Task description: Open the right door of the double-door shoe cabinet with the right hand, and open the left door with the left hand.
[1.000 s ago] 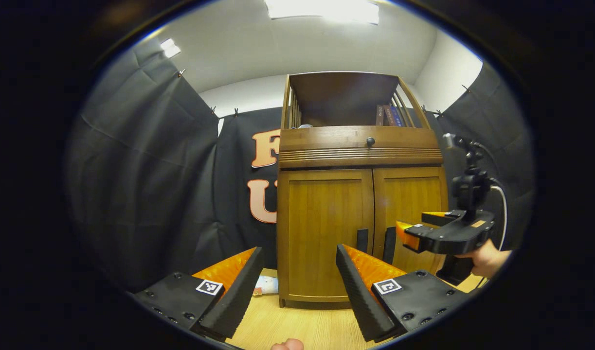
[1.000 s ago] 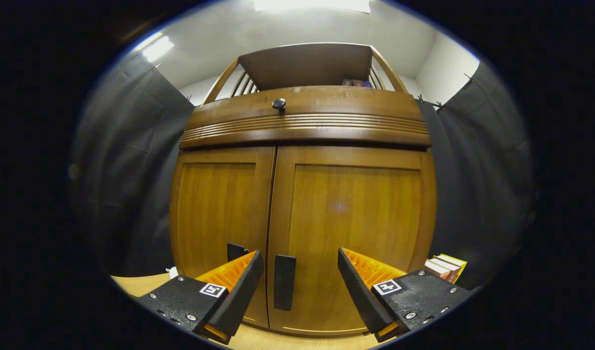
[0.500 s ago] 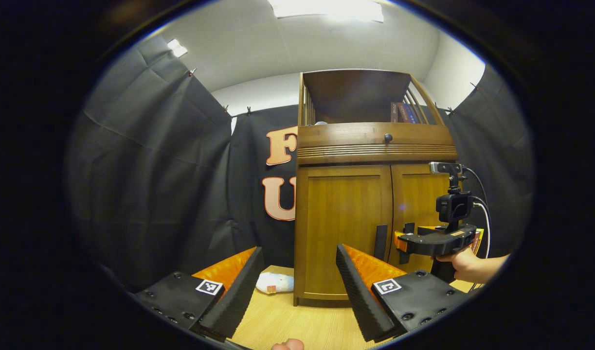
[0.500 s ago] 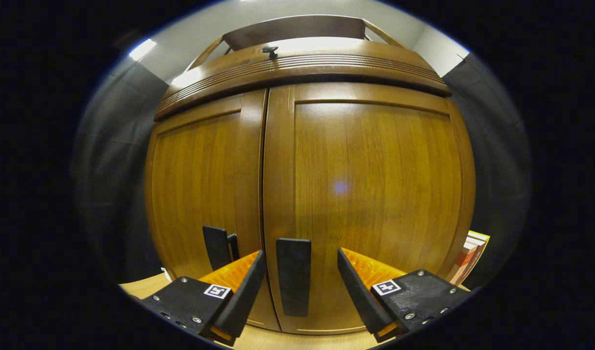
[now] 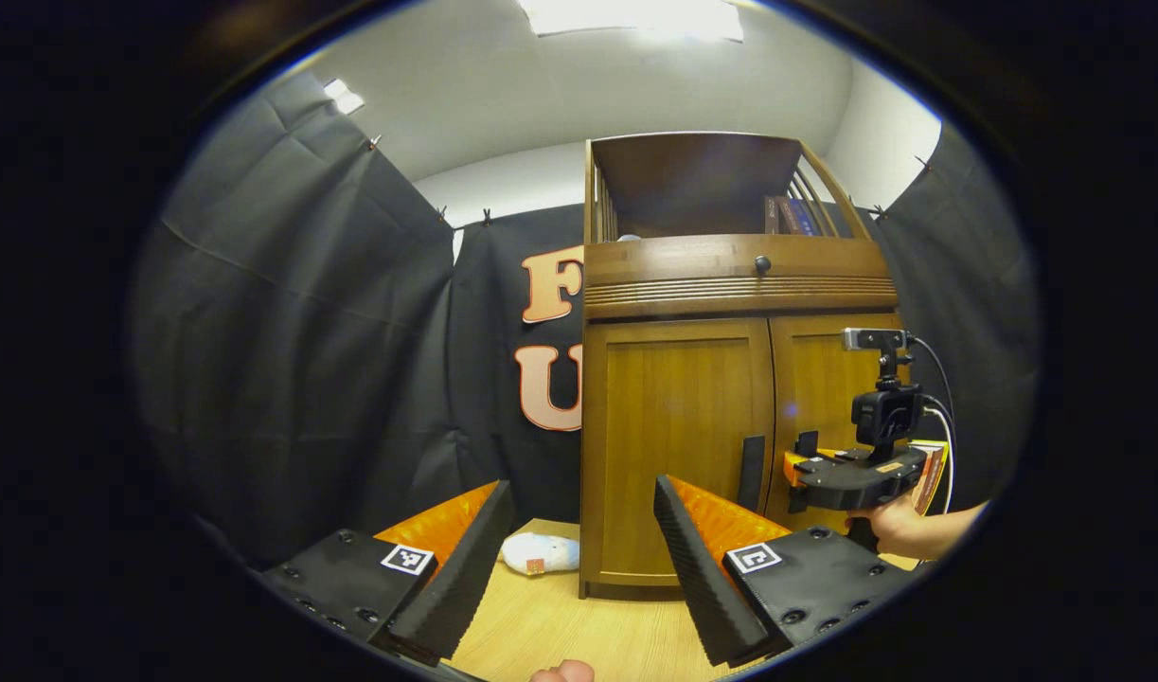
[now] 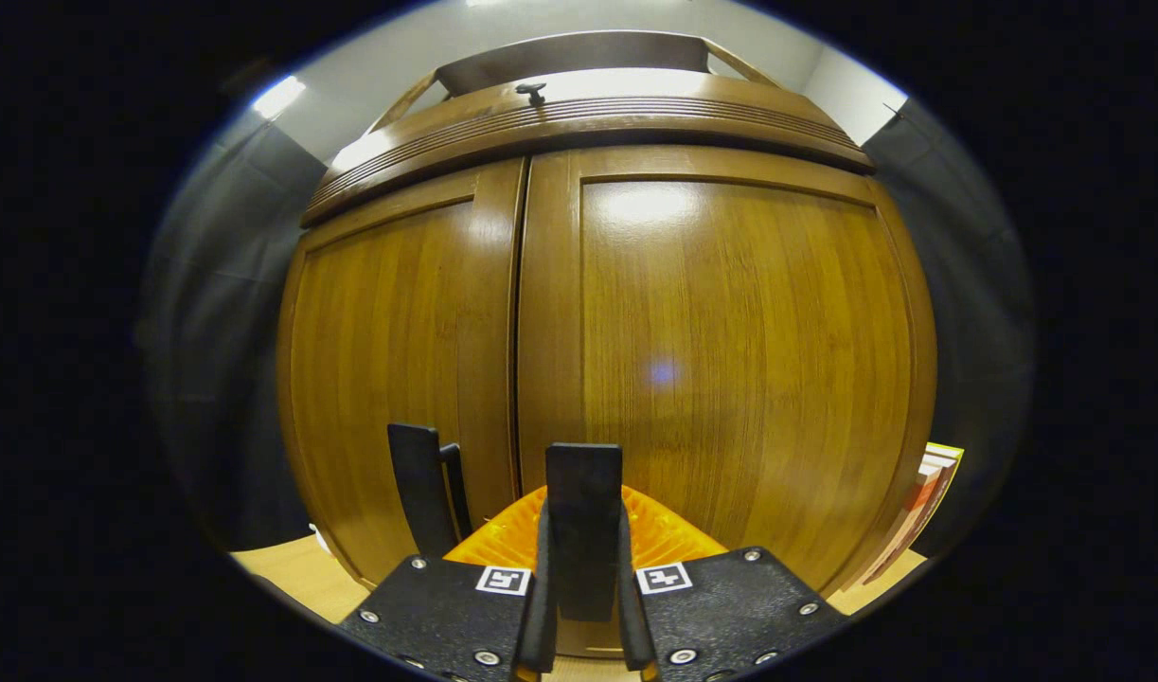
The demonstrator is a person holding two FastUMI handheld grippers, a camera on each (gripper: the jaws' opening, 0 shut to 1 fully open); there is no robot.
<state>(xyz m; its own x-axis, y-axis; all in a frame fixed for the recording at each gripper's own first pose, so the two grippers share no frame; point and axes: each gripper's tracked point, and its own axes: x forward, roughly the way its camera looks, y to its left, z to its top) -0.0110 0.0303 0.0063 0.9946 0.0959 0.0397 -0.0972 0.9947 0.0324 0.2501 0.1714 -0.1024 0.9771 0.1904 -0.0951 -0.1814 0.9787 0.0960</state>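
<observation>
Brown wooden shoe cabinet (image 5: 730,426) ahead of both claws, standing on counter (image 5: 560,625); two doors, both closed: left door (image 6: 399,360), right door (image 6: 739,360). Two dark vertical handles. Right claw (image 6: 583,568) level, clamped on right handle (image 6: 583,511); left handle (image 6: 418,488) just left of it. Left claw (image 5: 579,530) spread apart, well back from cabinet.

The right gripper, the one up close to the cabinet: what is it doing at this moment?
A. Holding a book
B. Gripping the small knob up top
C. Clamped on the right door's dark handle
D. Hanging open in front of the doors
C: in the right gripper view the right gripper has both fingers pressed against the right door handle, while both cabinet doors sit shut.
</observation>
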